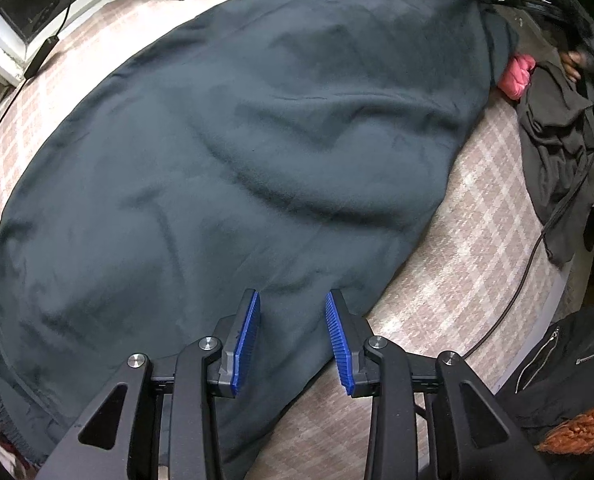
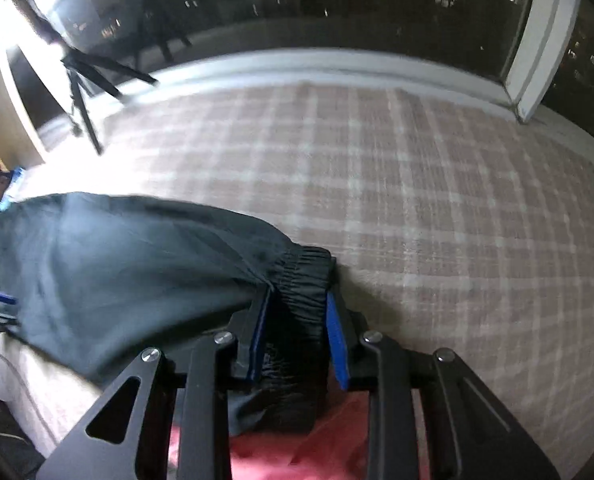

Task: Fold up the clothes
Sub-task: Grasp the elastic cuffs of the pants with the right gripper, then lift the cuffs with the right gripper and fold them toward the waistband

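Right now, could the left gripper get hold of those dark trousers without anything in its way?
Probably yes. The left gripper hangs open right above the dark trousers, near their edge on the plaid bedcover, and nothing lies between.

A bed with a pink-and-white plaid cover carries everything. A big dark teal garment lies spread across most of it. Just past the garment's far corner sits a small pink piece, and beside that a crumpled dark grey garment. A black cable trails over the plaid near the teal garment.
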Demonstrator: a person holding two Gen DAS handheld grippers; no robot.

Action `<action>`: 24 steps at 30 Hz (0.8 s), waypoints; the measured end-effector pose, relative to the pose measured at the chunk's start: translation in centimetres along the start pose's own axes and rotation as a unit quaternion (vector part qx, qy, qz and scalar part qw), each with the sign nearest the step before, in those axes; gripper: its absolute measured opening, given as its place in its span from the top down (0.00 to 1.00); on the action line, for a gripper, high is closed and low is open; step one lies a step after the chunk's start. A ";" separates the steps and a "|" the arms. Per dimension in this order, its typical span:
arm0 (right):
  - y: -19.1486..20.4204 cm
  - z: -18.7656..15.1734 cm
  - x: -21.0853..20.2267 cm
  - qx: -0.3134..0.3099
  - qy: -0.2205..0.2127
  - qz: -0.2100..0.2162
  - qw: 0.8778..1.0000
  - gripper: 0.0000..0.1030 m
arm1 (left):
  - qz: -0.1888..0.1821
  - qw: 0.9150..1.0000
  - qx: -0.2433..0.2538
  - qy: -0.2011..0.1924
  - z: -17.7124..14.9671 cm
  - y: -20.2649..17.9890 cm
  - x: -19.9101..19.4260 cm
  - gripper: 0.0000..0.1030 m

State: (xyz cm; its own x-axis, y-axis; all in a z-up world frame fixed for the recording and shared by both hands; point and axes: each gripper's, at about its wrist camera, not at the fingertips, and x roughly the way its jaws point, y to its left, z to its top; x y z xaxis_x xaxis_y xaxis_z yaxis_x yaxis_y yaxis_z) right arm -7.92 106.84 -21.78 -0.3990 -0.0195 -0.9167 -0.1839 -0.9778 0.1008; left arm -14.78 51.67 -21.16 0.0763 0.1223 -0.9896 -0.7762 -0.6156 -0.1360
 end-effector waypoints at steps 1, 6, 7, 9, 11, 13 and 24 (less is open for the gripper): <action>-0.3 0.0 1.0 0.005 0.021 0.009 1.000 0.73 | -0.002 1.000 0.003 0.000 -0.1 -0.2 0.0 0.68; -3.9 -1.4 -1.8 0.099 -0.011 0.100 0.990 0.50 | 0.000 1.000 0.012 -0.003 -0.7 -0.7 -0.5 0.68; -5.0 -1.9 -2.4 0.117 -0.013 0.100 0.988 0.50 | -0.001 1.000 0.008 -0.004 -0.9 -0.6 -0.6 0.66; -6.2 -2.7 -2.9 0.139 -0.008 0.106 0.985 0.50 | 0.000 1.000 0.002 -0.005 -1.1 -0.3 -0.6 0.64; -7.0 -4.1 -2.7 0.159 0.004 0.130 0.979 0.50 | 0.002 1.000 -0.004 -0.003 -1.1 0.0 -0.3 0.64; -7.3 -5.4 -1.8 0.180 0.018 0.163 0.970 0.50 | 0.000 1.000 -0.001 -0.004 -1.1 -0.2 -0.2 0.64; -4.6 -4.8 1.9 0.131 0.026 0.149 0.980 0.49 | -0.005 1.000 0.014 0.004 -1.3 -2.2 0.5 0.64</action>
State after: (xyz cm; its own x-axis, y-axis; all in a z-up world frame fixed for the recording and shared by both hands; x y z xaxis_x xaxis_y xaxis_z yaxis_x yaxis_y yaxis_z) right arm -3.53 110.26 -25.80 -0.4246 -0.3129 -0.8496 -0.2940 -0.8399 0.4563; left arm -12.21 52.07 -21.41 0.0884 0.1218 -0.9886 -0.7932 -0.5918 -0.1438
